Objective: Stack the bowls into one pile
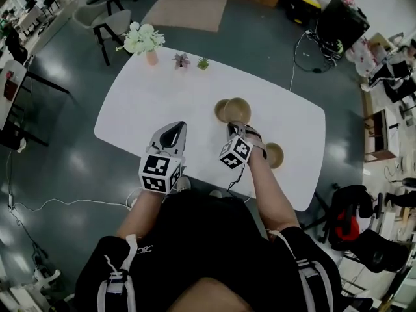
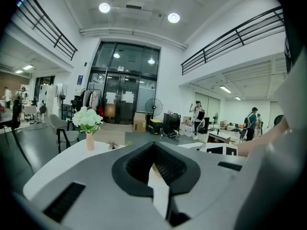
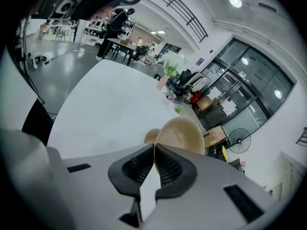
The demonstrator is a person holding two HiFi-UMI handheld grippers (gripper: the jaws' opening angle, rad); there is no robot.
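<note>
- The right gripper [image 1: 235, 128] has its fingers closed on the near rim of the held bowl [image 1: 239, 109]. The left gripper [image 1: 175, 127] has its fingers closed on nothing.
- The held bowl looks stiff, light and smooth, so with a thin rim hold it may swing.
- A second bowl [image 1: 222, 110] is just beside the held bowl.
- A third bowl [image 1: 275, 155] lies well apart from the held bowl, near the tabletop [image 1: 149, 103] edge.

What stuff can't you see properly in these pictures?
- Head view: the right gripper covers the near rim of the held bowl; that bowl overlaps the second bowl.
- Left gripper view: the left gripper blocks the bowls with its own body.
- Right gripper view: the third bowl lies outside the frame.
- Head view: two little potted plants are too small to name.
</note>
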